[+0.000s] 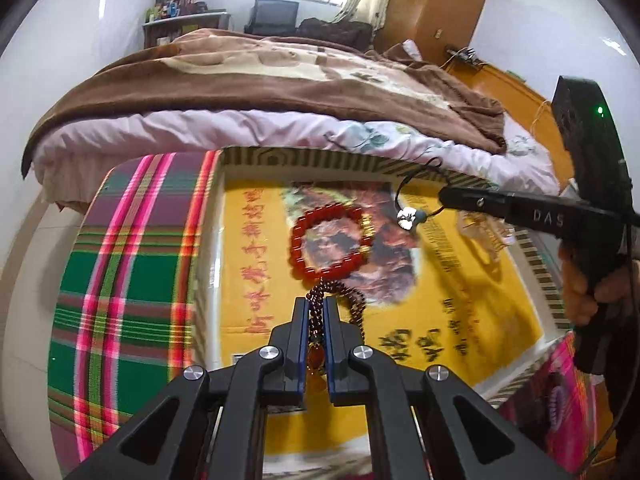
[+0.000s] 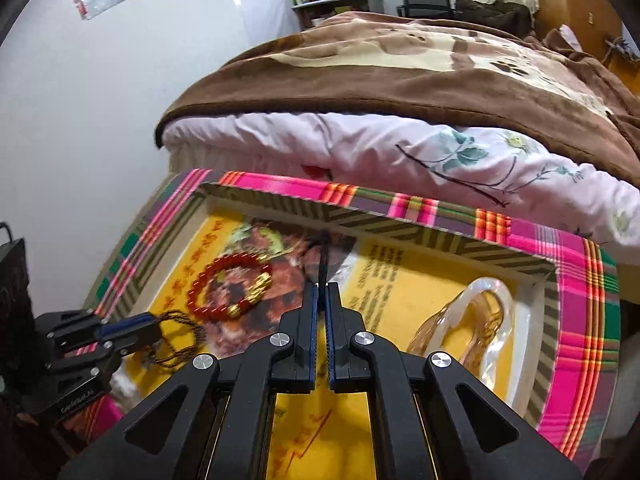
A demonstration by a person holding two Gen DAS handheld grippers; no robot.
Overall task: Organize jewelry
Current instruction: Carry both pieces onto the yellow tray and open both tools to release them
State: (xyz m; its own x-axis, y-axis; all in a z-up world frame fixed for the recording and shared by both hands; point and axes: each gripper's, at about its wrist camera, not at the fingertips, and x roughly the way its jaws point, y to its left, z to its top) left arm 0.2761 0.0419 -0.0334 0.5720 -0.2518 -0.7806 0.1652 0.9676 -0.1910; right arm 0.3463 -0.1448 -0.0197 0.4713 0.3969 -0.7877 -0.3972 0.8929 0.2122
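A shallow yellow box tray lies on a plaid cloth; it also shows in the right wrist view. A red bead bracelet with gold charms lies in it, also in the right wrist view. My left gripper is shut on a dark garnet bead strand, seen from the right as a brownish strand at the left gripper. My right gripper is shut on a black cord. In the left wrist view that cord carries a silver pendant hanging from the right gripper.
A clear glass dish sits at the tray's right side. The plaid cloth covers the surface around the tray. A bed with a brown blanket stands right behind. A wooden wardrobe is at the back.
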